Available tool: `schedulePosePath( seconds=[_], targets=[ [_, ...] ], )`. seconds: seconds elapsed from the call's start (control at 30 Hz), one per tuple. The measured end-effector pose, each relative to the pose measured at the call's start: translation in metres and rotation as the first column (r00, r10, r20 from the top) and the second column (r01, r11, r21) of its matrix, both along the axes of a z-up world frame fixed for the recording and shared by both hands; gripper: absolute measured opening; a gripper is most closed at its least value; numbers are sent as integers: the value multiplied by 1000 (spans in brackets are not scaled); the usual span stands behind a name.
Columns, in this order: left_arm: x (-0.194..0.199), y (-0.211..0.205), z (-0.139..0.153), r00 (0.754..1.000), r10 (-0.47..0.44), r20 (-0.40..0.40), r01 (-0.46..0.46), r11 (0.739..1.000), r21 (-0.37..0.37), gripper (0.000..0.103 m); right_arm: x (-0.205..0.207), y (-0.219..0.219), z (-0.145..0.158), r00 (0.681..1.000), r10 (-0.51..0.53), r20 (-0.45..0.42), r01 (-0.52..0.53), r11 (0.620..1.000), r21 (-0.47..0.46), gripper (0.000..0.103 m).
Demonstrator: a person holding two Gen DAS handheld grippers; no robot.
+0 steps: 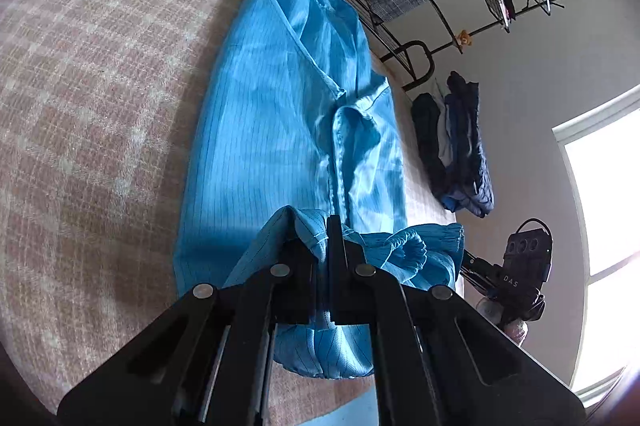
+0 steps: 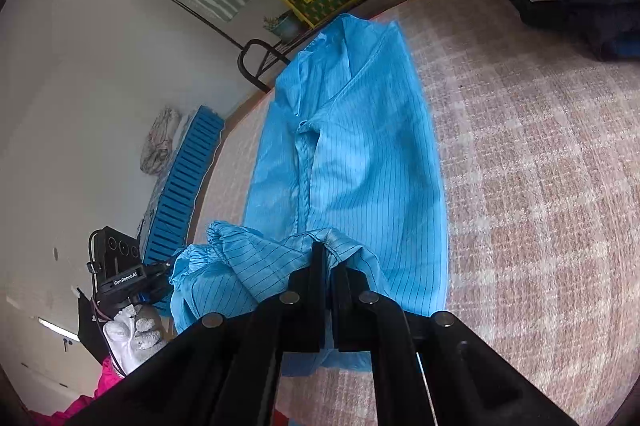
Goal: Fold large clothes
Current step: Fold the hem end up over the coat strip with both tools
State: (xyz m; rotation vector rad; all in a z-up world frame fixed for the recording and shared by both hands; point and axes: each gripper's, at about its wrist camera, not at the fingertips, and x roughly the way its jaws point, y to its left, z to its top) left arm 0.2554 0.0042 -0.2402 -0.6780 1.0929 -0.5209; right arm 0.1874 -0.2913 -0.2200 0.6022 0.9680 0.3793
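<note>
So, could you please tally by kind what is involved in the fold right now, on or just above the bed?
Blue garments: 1, the blue striped coat, lying flat on the checked bedcover.
Tools: 2, the left tool and right tool, each shut on the coat's hem.
Total: 3.

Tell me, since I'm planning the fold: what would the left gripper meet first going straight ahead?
Probably the blue coat's flat body on the plaid bed cover; the left gripper already clamps its hem. Depth is unclear.
</note>
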Motion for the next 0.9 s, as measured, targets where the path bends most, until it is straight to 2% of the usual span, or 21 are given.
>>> schedulePosePath(
  seconds=[0.07,0.17,0.3,0.37,0.47,0.53,0.63,0.77,0.9],
  targets=[
    [9,1,-11,1000,18,-18,-18,1000,3,1,9,1,-4,1000,-5,-7,4,1000,-31,0],
    [17,0,-24,999,28,-44,-28,1000,10,1,20,-4,-13,999,-22,-33,22,1000,5,0],
    [24,-2,-32,999,20,-45,-19,1000,18,1,33,6,-22,999,-14,-46,11,998,-57,0],
    [29,-2,-35,998,21,-60,-20,999,25,1,37,5,-28,998,-21,-56,19,999,-49,5],
    [34,-1,-34,998,18,-63,-17,1000,14,14,39,-1,-32,997,-32,-66,31,999,-22,17],
    [35,3,-31,998,21,-57,-21,1000,-3,28,38,-7,-28,998,-45,-50,44,999,-27,29],
    [32,16,-19,998,62,-24,-62,998,-15,47,27,-18,-18,998,-60,-12,59,998,-27,37],
    [28,35,-2,995,89,38,-89,996,-9,49,9,-31,-11,998,-60,24,60,998,-6,37],
    [20,41,-3,994,90,57,-94,993,66,49,-1,-32,-20,999,-34,9,35,997,-66,35]
  ],
)
